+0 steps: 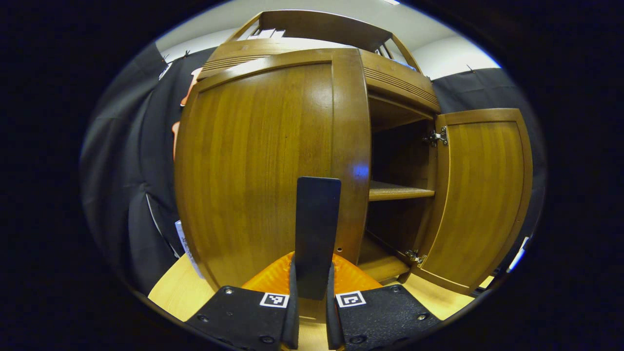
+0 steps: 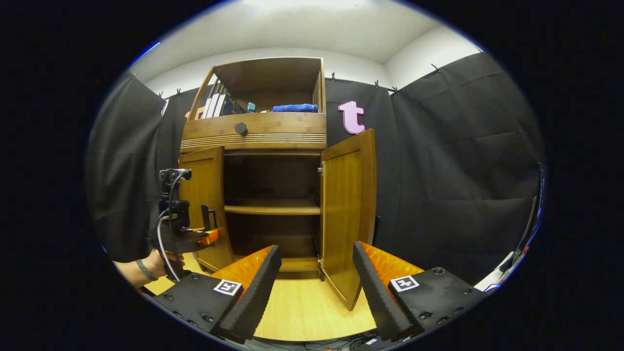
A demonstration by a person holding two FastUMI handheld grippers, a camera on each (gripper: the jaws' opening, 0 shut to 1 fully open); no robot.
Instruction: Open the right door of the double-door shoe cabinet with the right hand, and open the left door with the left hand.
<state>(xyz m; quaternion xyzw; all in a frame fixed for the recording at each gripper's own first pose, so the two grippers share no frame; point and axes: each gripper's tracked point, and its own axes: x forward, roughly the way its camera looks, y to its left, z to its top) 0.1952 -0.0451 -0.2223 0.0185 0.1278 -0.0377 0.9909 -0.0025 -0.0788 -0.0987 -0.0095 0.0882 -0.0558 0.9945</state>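
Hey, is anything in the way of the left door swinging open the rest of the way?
Nothing visible blocks it. The left door is partly open, with the left gripper at its free edge. Beside it there is only the black cloth wall and the person's hand on the gripper. The right door already stands wide open.

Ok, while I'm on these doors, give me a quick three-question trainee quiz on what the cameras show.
1. True or false: the right door stands swung open, showing the middle shelf.
2. Pick one. The right gripper is: A) open and holding nothing; B) shut on the door's edge; C) shut on a shoe.
3. Fill in: the left gripper has both fingers pressed on the black ____ of the left door.

Key: 1 true; 2 A; 3 handle.
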